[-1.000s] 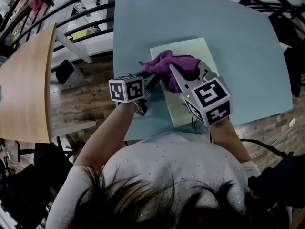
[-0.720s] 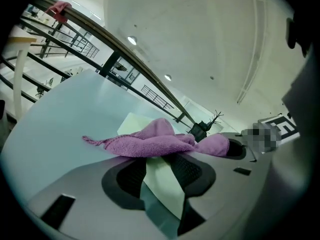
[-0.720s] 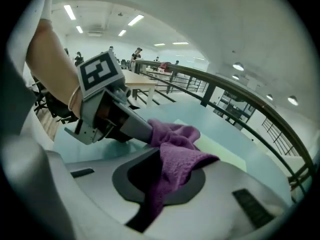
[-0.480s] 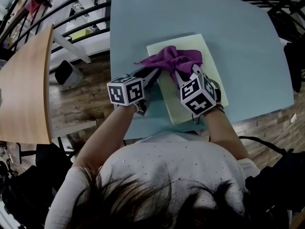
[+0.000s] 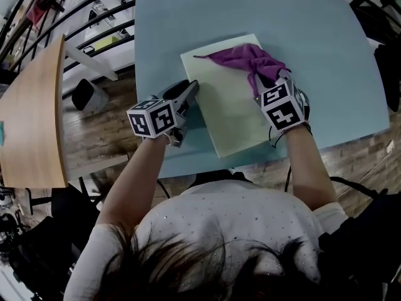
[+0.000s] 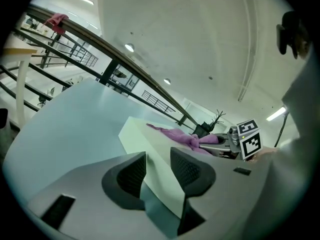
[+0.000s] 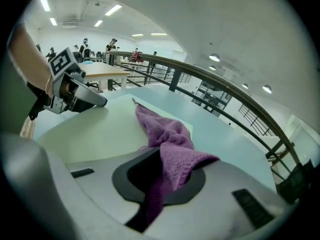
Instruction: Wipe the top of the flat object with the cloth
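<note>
Presently, the right claw [image 7: 160, 179] clamped the purple cloth [image 5: 247, 58] at the flat board's [image 5: 219, 108] far right corner, the left claw [image 6: 157, 166] gaped astride its left edge; unpinned, the board might skid on the tabletop [image 5: 326, 55] under wiping drag.

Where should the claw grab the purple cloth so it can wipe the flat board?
Grab the purple cloth by its bunched-up end, coming from the person's near right side. That end is thick and lifted, so a claw can probably pinch it easily, while the rest lies spread on the flat board for wiping. The right claw is shut on that end.
</note>
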{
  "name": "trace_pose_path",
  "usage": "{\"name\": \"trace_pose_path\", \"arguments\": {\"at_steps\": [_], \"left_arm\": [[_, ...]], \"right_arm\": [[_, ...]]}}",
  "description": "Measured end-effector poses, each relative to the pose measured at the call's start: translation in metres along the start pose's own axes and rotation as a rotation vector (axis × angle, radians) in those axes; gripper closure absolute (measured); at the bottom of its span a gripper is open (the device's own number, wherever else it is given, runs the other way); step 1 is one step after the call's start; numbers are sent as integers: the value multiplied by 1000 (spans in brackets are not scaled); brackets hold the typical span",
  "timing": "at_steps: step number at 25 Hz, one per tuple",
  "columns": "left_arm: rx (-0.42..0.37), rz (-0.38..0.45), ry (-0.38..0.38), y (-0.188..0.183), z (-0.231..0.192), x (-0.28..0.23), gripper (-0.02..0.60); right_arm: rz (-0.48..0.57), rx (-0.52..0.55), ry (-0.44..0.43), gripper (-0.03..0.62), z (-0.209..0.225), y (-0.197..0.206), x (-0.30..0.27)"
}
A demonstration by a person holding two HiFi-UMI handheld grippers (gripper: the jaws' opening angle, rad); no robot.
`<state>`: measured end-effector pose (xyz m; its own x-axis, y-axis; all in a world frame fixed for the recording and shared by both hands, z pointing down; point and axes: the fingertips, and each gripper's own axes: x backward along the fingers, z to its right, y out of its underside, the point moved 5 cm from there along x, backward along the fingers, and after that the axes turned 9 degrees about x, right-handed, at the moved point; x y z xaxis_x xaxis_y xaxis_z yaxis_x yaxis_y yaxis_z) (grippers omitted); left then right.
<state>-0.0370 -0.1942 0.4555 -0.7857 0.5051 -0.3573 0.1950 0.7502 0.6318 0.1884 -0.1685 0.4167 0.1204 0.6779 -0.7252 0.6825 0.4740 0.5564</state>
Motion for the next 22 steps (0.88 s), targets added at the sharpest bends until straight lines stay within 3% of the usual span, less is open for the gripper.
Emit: {"name": "trace_pose_path", "arguments": {"at_steps": [8,15,19,22], "left_arm": [[-14,15,-10,-2,0,-1,428],[-29,39,-20,0,2,-1,428],[-43,46,-23,0,1,1,434],[-47,55,-30,-2,1,0,434]], "right_arm": [[19,-44,58,577,18,17,5],[-15,-97,203,577,46,53,15],[177,-172,211,577,50,29,49],[398,-218,114,577,39,-29,82]]}}
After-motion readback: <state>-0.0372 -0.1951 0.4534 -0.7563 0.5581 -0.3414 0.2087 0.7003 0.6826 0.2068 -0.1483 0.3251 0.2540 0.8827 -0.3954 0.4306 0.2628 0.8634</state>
